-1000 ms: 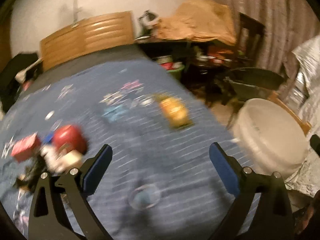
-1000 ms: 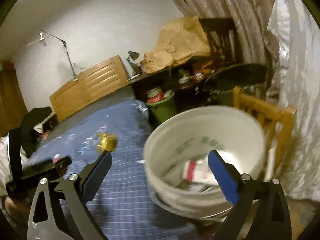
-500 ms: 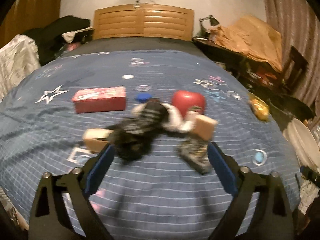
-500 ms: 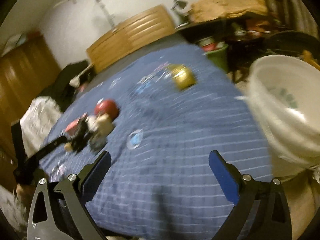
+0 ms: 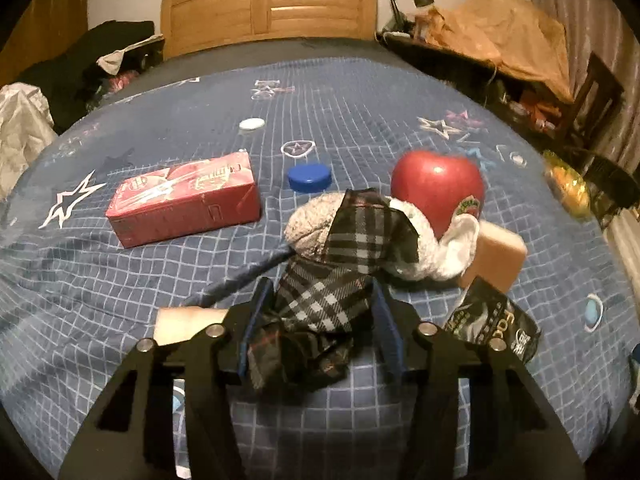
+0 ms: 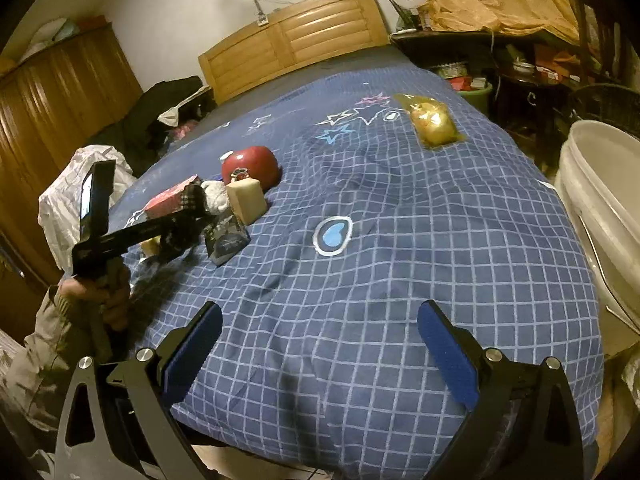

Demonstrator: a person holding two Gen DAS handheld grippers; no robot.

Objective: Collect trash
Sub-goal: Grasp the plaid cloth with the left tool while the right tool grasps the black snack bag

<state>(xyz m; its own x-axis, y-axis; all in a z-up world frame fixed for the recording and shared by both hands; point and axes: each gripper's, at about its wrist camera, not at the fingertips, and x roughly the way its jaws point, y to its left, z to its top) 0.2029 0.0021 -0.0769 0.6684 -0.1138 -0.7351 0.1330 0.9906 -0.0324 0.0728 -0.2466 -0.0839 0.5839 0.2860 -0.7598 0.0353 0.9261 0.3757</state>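
A plaid, fleece-lined slipper (image 5: 352, 236) lies mid-bed beside a red apple (image 5: 438, 188), a tan block (image 5: 494, 256) and a dark wrapper (image 5: 494, 324). My left gripper (image 5: 322, 304) is closing on the slipper's plaid end, and its blue pads press the cloth from both sides. A red carton (image 5: 184, 200), a blue cap (image 5: 310, 177) and a white cap (image 5: 251, 124) lie farther back. My right gripper (image 6: 320, 340) hangs open over bare quilt near the bed's foot. From there I see the left gripper (image 6: 180, 232) at the pile and a gold wrapper (image 6: 434, 124) far right.
A white bucket (image 6: 600, 200) stands off the bed's right side. A second tan block (image 5: 184, 322) sits by the left finger. Behind the bed (image 6: 400, 260) is a wooden headboard (image 5: 268, 8). Clothes (image 5: 80, 68) are heaped at left, and a cluttered desk (image 6: 500, 48) stands at right.
The left gripper swung from the bucket side to the pile, came up to the plaid slipper and narrowed its jaws onto it. The right gripper turned away from the bucket to face the bed.
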